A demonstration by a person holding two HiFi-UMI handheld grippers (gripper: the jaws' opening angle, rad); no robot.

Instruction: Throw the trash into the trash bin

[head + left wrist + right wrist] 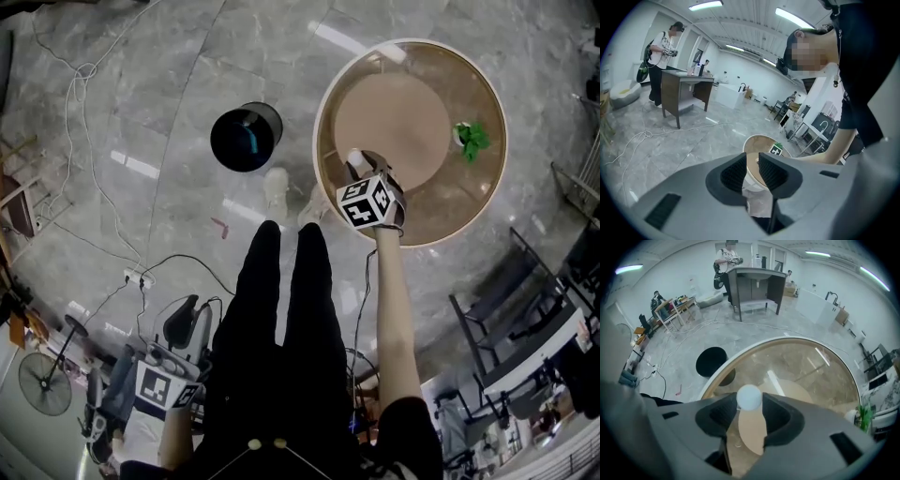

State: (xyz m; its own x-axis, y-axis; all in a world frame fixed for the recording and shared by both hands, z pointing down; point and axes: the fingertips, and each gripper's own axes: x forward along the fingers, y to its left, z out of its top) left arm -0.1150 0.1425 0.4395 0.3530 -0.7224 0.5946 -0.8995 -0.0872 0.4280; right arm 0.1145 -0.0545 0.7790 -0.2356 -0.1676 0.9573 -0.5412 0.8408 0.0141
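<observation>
A black trash bin (246, 138) (711, 361) stands on the grey floor, left of a round glass table (323, 178) (787, 341). My right gripper (357, 164) (750, 404) hangs over the table's near left part and is shut on a small white ball (354, 157) (749, 397) pinched at its fingertips. My left gripper (187, 323) (751, 171) is low beside my left leg, well short of the bin. Its jaws stand close together with a crumpled white paper (757, 201) wedged between them. The table (761, 140) shows beyond them.
A small green plant (472, 139) (862, 416) sits on the table's far right. Cables and a power strip (139, 277) lie on the floor at left, with a fan (45, 382) nearby. Metal frames (506, 328) stand at right. A person (663, 47) stands at a desk (754, 282).
</observation>
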